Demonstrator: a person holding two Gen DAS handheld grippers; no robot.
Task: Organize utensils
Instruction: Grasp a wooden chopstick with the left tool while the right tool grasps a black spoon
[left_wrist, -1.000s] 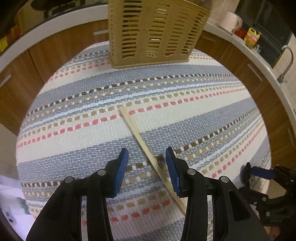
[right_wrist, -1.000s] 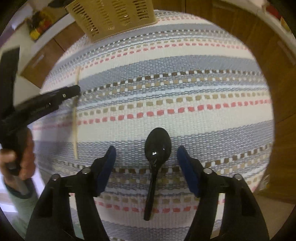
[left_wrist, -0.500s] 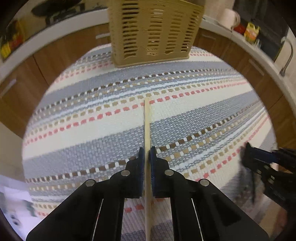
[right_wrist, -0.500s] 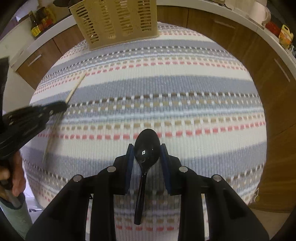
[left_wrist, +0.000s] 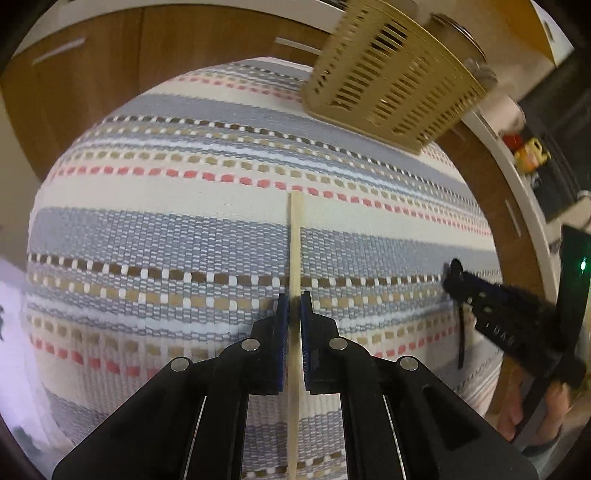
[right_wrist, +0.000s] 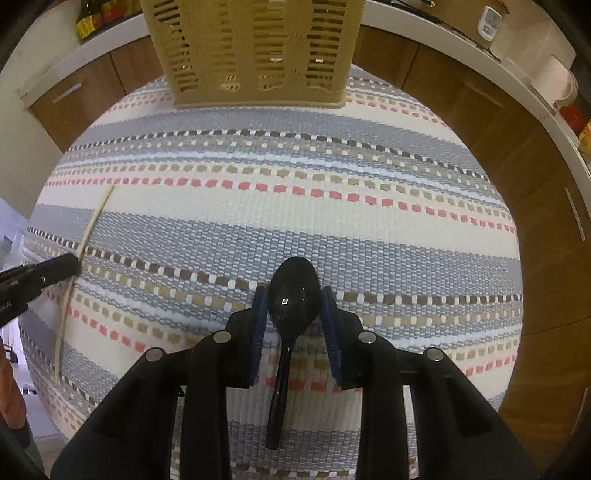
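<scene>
A pale wooden chopstick runs straight out between the blue pads of my left gripper, which is shut on it above the striped cloth. My right gripper is shut on the bowl of a black spoon, whose handle trails back under the fingers. The tan slotted utensil basket stands at the far edge of the cloth, straight ahead in the right wrist view and at the upper right in the left. Each view shows the other gripper: the left gripper with the chopstick, the right gripper with the spoon.
A striped woven cloth covers the round table. Brown cabinet doors and a white countertop with bottles and jars ring the table behind. A person's hand holds the right gripper at the lower right.
Both grippers closed, the left on the chopstick and the right on the spoon's bowl. The left view swung so the basket sits at the upper right. In the right view the basket came nearer.
</scene>
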